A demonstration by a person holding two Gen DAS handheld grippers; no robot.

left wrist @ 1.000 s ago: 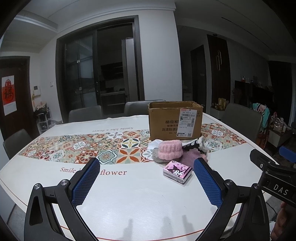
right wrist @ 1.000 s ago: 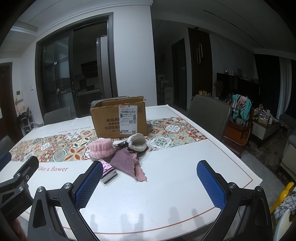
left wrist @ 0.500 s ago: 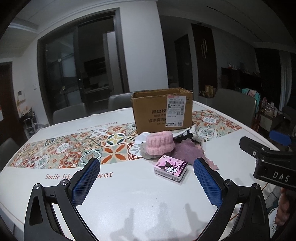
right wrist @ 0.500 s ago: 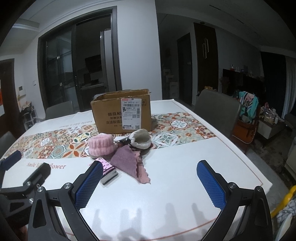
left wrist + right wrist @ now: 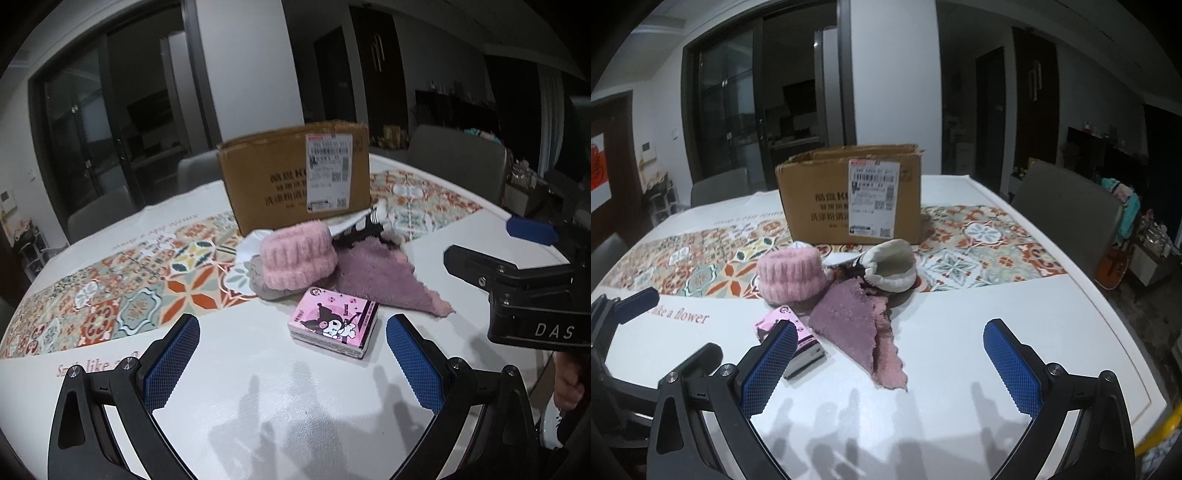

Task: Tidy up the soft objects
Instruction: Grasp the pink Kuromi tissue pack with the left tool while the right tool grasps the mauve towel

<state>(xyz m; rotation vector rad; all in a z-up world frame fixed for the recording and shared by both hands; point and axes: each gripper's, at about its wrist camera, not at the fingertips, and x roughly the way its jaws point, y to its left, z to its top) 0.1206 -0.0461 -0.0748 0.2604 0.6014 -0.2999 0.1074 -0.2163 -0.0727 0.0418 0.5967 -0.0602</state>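
Note:
A pile of soft things lies in front of a cardboard box (image 5: 295,181) (image 5: 849,195): a pink fluffy roll (image 5: 297,258) (image 5: 790,275), a mauve cloth (image 5: 384,278) (image 5: 857,325), a cream slipper-like piece (image 5: 892,267) and a black-and-white sock (image 5: 364,225). A pink cartoon tissue pack (image 5: 334,326) (image 5: 792,334) lies nearest. My left gripper (image 5: 291,363) is open and empty just short of the pack. My right gripper (image 5: 890,363) is open and empty before the mauve cloth.
The white table (image 5: 258,406) has a patterned tile runner (image 5: 129,291) (image 5: 979,243). Grey chairs (image 5: 458,162) (image 5: 1067,206) stand around it. The right gripper's body (image 5: 524,295) shows at the right of the left wrist view, the left gripper's body (image 5: 624,332) at the left of the right wrist view.
Both grippers have moved forward toward the pile, which looks larger and closer. Both stay open and empty.

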